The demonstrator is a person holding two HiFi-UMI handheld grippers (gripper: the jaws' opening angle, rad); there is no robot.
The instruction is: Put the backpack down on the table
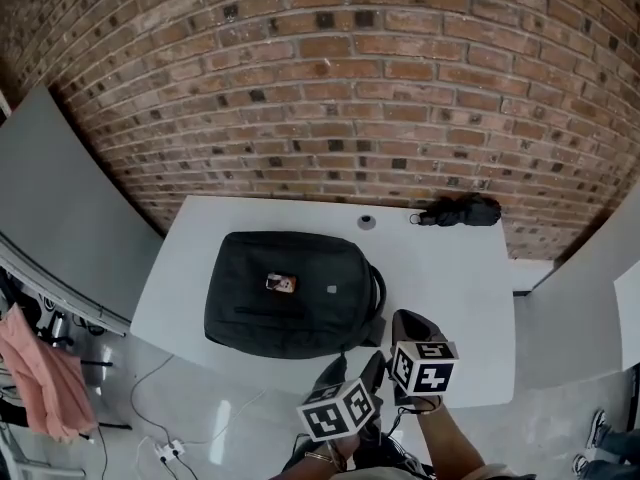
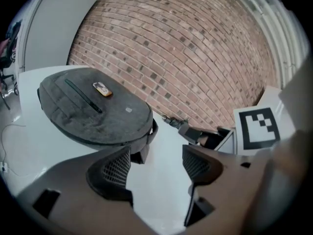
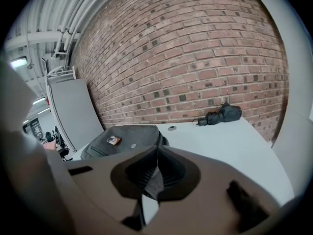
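Head view: the backpack (image 1: 290,293) lies flat on the left half of the white table (image 1: 450,288), w/ the whole bag on the top and a small tag (image 1: 281,284) on its face. A folded umbrella (image 1: 460,210) sits at the far edge by the brick wall (image 1: 330,78), well apart from the bag. Your left gripper (image 1: 352,370) and right gripper (image 1: 408,323) hang at the near edge, just beside the bag's right corner. Neither is on its body.

Left gripper view: the jaws stand apart w/ nothing btwn them but bare table. The backpack (image 2: 93,109) rests ahead and to the left, untouched.

Right gripper view: the jaws are clamped together on a dark fabric strip (image 3: 154,185) that hangs down btwn them. It's prob. a strap end off the bag, but you can't trace it back to the backpack (image 3: 124,138), which lies ahead on the table.

Progress: the put-down looks done, since the bag's weight is on the table. What's left, as far as I can tell, is to let that strip go w/ the right gripper and pull both grippers clear.
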